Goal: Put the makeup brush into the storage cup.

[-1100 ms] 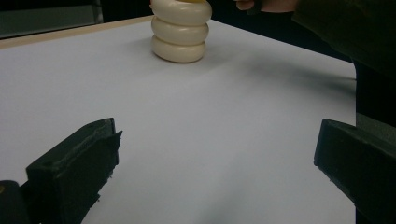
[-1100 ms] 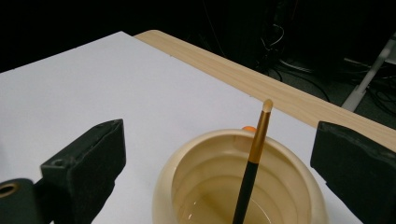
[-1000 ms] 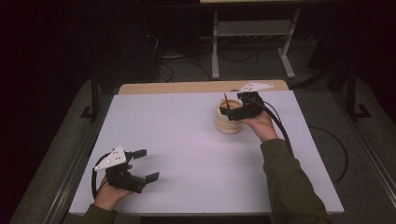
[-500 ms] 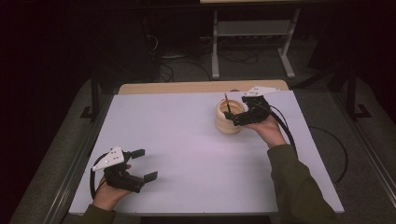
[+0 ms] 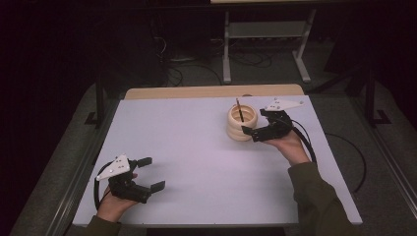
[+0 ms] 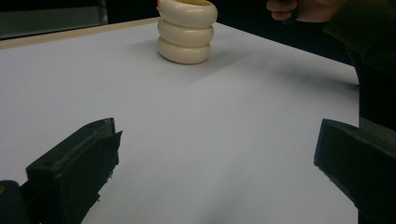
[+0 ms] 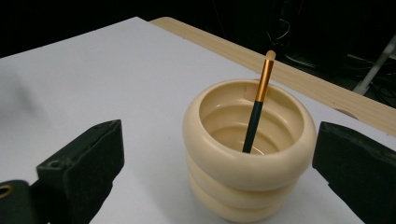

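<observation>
In the ribbed cup [image 7: 250,154], unmarked brush [image 7: 257,105]

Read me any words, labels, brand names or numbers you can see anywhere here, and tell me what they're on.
None can be read. The cream ribbed holder, the brush standing in it, the white table, and the left tool and right tool all show plain, unmarked surfaces. The background clutter is too dark to show any writing.

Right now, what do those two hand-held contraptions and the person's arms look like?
Each hand holds a black tool with two blocky jaws. The left tool and the right tool each carry a pale grey three-cornered plate on top, and a black cable trails from each. The person wears dark olive-green long sleeves.
</observation>
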